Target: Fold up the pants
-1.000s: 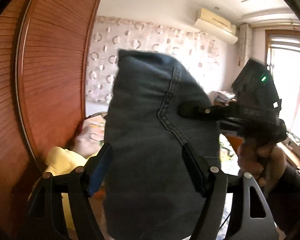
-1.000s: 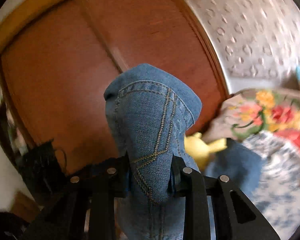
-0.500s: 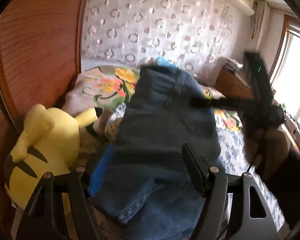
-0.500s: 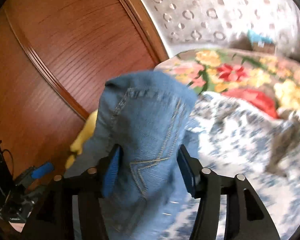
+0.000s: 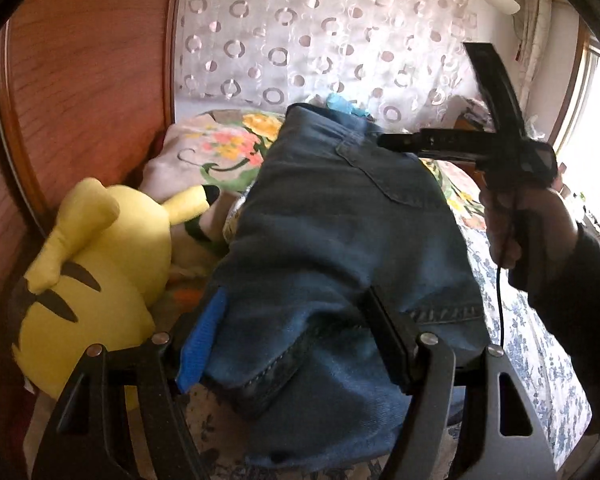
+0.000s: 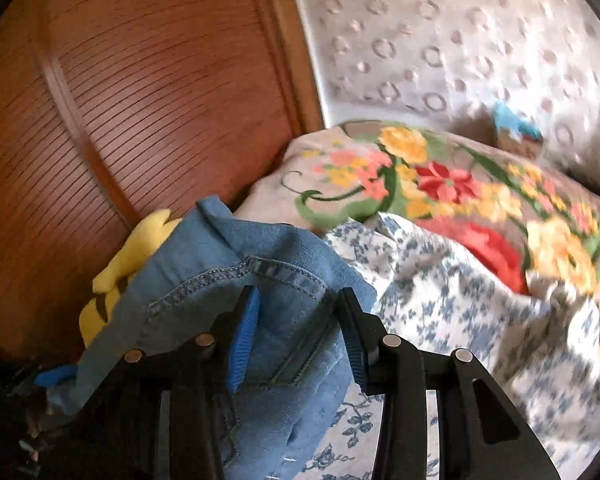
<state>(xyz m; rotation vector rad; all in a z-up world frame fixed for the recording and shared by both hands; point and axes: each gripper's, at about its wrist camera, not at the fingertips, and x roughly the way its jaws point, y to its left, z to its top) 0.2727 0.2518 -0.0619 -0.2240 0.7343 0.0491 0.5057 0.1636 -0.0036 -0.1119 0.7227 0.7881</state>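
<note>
Blue denim pants (image 5: 332, 248) hang folded between both grippers over the bed. My left gripper (image 5: 296, 332) has its jaws wide, with a thick bundle of denim lying between the fingers; the pads do not clearly press it. My right gripper (image 6: 296, 320) also has denim (image 6: 236, 280) between its spread fingers. In the left wrist view the right gripper (image 5: 384, 142) reaches the pants' far waistband, held by a hand (image 5: 516, 220). The lower pants are hidden below both frames.
A yellow plush toy (image 5: 96, 264) lies at the left against the wooden wardrobe door (image 5: 80, 80). A floral pillow (image 6: 440, 184) and blue-flowered sheet (image 6: 460, 312) cover the bed. A patterned curtain (image 5: 320, 40) hangs behind.
Both grippers have swung down from high in the air toward the bed, carrying the pants. Both sets of jaws have spread wider around the denim.
</note>
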